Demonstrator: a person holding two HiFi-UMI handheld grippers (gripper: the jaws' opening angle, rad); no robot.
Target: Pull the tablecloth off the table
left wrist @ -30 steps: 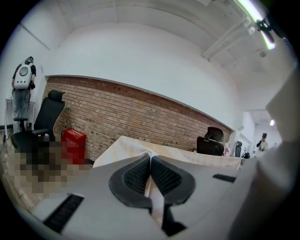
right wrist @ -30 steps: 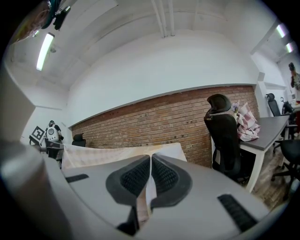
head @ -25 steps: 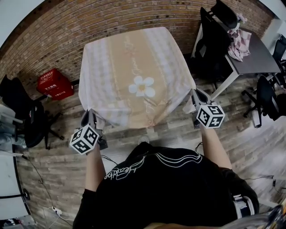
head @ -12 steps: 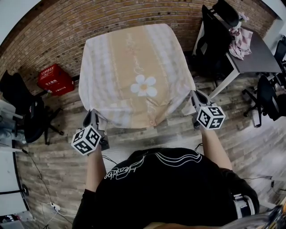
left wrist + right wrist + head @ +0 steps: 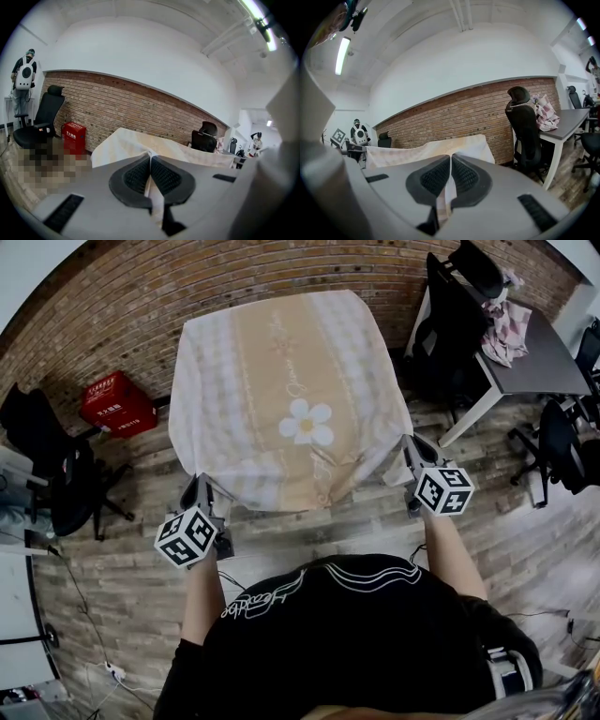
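Observation:
A beige tablecloth (image 5: 281,362) with white side bands and a white flower print covers a square table by the brick wall. My left gripper (image 5: 202,489) is shut on the cloth's near left corner, and in the left gripper view (image 5: 150,161) a strip of fabric is pinched between its pads. My right gripper (image 5: 410,448) is shut on the near right corner, and the right gripper view (image 5: 450,164) shows a fold clamped the same way. In both gripper views the tablecloth (image 5: 126,143) (image 5: 440,146) runs from the jaws back to the table. The table's legs and top are hidden.
A red crate (image 5: 117,401) sits on the floor left of the table, with a black office chair (image 5: 52,474) nearer. At the right stand a grey desk (image 5: 534,357), a black chair (image 5: 450,324) and a pink cloth (image 5: 506,329). A person (image 5: 23,77) stands far off.
Both grippers have drawn a little toward the person with the cloth corners held. The cloth's near edge has followed them slightly.

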